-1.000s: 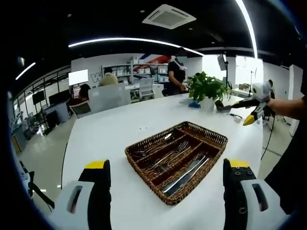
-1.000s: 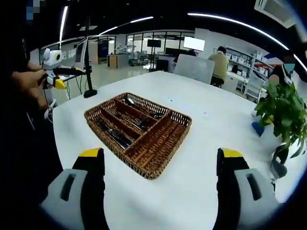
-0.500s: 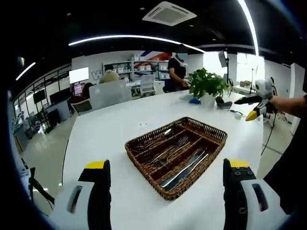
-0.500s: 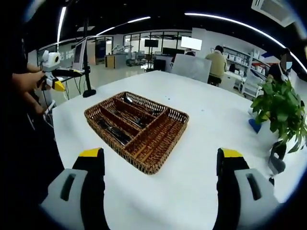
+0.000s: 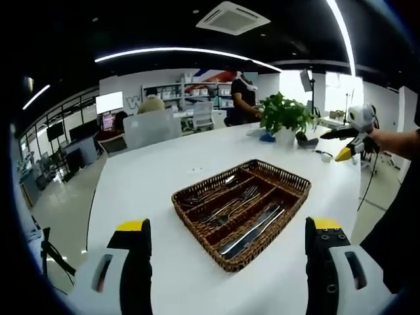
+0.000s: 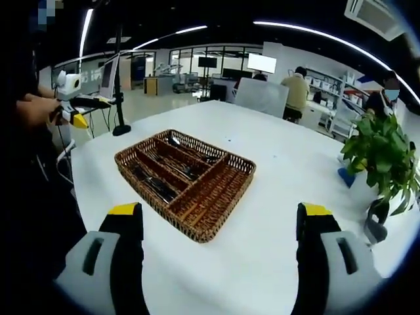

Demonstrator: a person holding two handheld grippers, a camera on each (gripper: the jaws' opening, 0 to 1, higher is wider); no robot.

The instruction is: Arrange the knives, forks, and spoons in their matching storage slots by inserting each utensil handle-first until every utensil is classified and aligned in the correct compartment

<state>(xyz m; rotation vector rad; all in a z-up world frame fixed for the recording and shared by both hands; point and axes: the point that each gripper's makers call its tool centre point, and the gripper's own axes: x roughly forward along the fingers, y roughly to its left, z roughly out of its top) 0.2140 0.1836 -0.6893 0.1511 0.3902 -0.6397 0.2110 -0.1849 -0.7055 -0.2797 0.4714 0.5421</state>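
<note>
A brown wicker cutlery basket (image 5: 289, 197) sits on the white table (image 5: 144, 190). In the left gripper view, knives (image 5: 252, 231) lie in its nearest long slot, forks (image 5: 231, 206) in the middle one and spoons (image 5: 205, 194) in the far one. Its cross compartment (image 6: 216, 195) holds nothing that I can make out. My left gripper (image 5: 228, 225) hangs open in front of the basket, well short of it. My right gripper (image 6: 219, 210) is also open and holds nothing. Each shows in the other's view, hand-held beside the table: right gripper (image 5: 348, 141), left gripper (image 6: 73, 108).
A potted green plant (image 5: 283, 118) (image 6: 384, 154) stands near the table's far edge with a small blue object beside it. A black stand (image 6: 120, 128) rises off the table's corner. People sit and stand at desks in the background.
Both cameras have drifted slightly, so the basket sits a little differently in each view. The basket and cutlery have not moved. Both grippers remain open.
</note>
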